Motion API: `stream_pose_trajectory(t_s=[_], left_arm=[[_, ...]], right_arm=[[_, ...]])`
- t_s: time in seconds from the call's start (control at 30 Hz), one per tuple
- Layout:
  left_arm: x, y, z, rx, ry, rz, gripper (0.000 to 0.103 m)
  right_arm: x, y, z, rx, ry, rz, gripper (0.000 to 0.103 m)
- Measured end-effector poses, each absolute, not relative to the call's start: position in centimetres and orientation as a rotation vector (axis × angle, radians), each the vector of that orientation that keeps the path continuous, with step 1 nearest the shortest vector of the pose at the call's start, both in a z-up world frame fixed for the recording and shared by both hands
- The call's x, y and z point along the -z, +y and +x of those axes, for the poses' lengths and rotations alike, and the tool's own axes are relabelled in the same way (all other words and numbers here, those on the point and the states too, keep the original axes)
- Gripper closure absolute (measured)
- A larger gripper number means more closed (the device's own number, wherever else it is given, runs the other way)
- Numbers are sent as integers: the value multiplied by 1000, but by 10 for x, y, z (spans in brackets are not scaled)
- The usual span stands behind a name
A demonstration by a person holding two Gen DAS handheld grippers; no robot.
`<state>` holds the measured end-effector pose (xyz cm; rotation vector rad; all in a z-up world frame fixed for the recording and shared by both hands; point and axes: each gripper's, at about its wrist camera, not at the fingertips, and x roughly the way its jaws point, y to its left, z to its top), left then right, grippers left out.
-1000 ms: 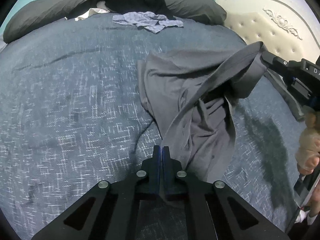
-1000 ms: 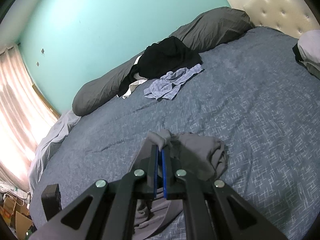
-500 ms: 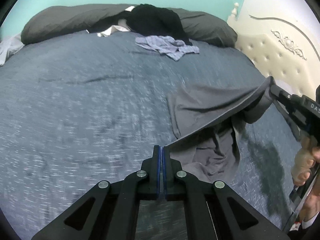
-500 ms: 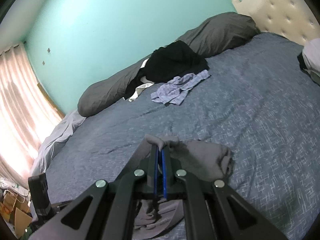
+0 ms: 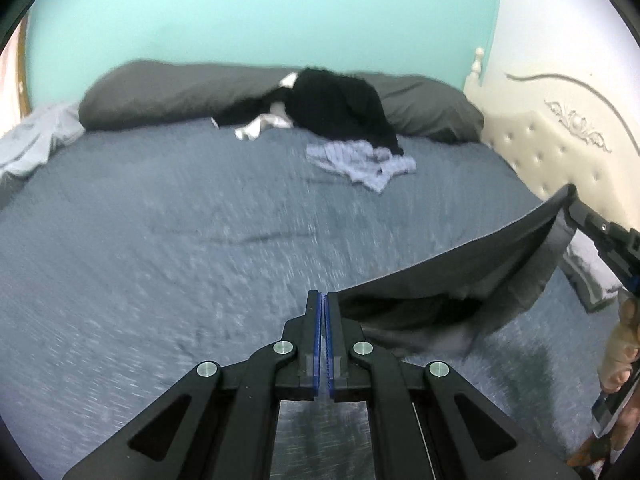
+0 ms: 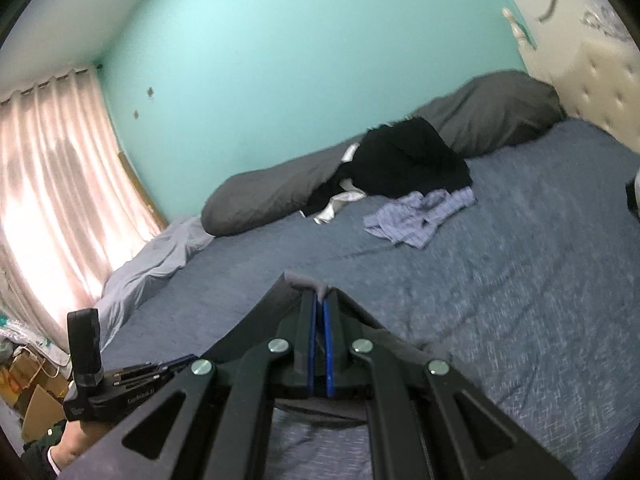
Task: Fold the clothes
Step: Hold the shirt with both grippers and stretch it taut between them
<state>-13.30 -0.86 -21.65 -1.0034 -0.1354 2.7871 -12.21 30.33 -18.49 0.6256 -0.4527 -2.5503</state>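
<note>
Grey garment (image 5: 460, 280) hangs between our left gripper (image 5: 323, 300) and right gripper (image 6: 319, 296), both clamped on it. No lettering on it is readable.

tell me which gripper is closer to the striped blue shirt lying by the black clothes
Right. The right gripper holds the grey garment on the headboard side, nearer the striped blue shirt. The left gripper is shut on the garment's other end, farther down the bed.

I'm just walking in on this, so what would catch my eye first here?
A grey garment hangs stretched in the air above the blue bedspread, pinched at one end by the left claw and at the other by the right claw. Beyond it, a black pile of clothes lies against the long grey pillow, under a bright turquoise wall.
</note>
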Motion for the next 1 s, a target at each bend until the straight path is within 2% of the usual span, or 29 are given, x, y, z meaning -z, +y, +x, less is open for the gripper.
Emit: stream_pose_trajectory(t_s=[0.4, 0.63, 1.0], left_arm=[[125, -46, -87, -2874, -78, -846, 102], [162, -45, -97, -2827, -43, -988, 102], [252, -39, -135, -2768, -50, -1195, 101]], right_arm=[[110, 276, -78, 2474, -363, 595, 100], [126, 262, -74, 2433, -348, 703, 100], [222, 258, -114, 2411, -349, 943, 100]])
